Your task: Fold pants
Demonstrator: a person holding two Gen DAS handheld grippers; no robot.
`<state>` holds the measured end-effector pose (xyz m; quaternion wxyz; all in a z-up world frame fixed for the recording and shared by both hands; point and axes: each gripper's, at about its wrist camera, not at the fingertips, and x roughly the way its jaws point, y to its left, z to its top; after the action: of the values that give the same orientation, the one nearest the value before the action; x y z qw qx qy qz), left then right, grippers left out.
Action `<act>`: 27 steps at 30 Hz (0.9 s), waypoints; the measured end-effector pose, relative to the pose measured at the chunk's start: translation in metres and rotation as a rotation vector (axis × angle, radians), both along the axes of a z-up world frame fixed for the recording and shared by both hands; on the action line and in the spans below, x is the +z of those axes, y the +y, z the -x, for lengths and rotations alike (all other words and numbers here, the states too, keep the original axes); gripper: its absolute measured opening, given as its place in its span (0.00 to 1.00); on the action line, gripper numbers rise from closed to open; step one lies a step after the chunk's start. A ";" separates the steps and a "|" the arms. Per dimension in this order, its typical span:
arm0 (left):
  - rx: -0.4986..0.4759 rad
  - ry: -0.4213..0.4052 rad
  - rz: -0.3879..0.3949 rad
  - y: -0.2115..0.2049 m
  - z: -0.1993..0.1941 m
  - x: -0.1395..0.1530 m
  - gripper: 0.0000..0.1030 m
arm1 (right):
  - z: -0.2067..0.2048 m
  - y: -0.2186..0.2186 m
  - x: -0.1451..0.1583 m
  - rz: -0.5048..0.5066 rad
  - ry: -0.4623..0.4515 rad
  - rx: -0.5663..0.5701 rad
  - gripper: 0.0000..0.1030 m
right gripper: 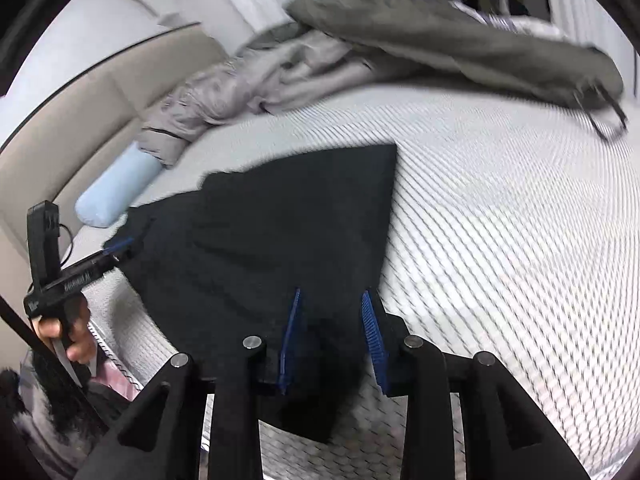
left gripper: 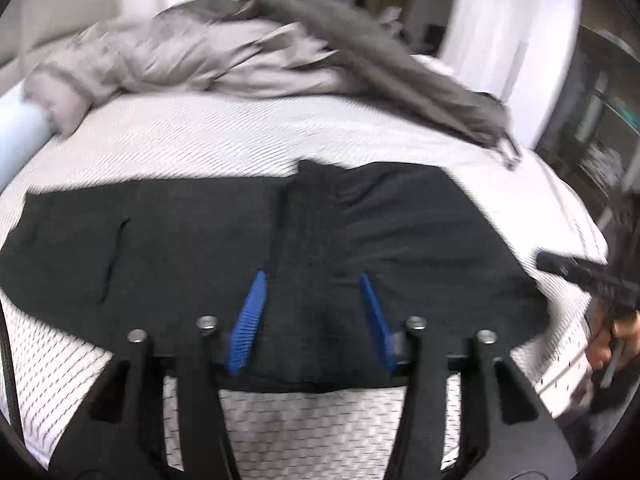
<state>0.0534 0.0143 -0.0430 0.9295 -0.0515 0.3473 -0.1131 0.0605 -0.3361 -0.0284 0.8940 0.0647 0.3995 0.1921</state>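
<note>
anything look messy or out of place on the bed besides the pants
Yes: grey clothes lie in a crumpled heap at the far side of the bed, with a darker garment draped across them. The black pants lie flat.

One black pants [left gripper: 248,240], two grey garments [left gripper: 180,56], one blue pillow [right gripper: 116,188], two claws [left gripper: 312,292].

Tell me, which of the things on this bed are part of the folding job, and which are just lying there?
Part of the job: black pants, left gripper, right gripper.

Just lying about: grey jacket, dark grey garment, light blue roll.
</note>
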 end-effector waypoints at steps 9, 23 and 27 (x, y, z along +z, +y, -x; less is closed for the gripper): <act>-0.245 0.102 -0.098 -0.063 -0.019 -0.037 0.47 | -0.014 0.096 -0.041 0.204 0.021 0.178 0.41; -0.219 0.094 -0.118 -0.051 -0.026 -0.038 0.47 | 0.001 0.064 -0.028 0.274 -0.050 0.090 0.41; -0.243 0.106 -0.121 -0.069 -0.056 -0.029 0.47 | -0.027 0.084 -0.031 0.198 -0.007 0.098 0.41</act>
<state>0.1096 -0.0545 -0.0721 0.8906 0.0413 0.4059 -0.2007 0.0879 -0.2522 -0.0597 0.8870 -0.0441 0.4160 0.1953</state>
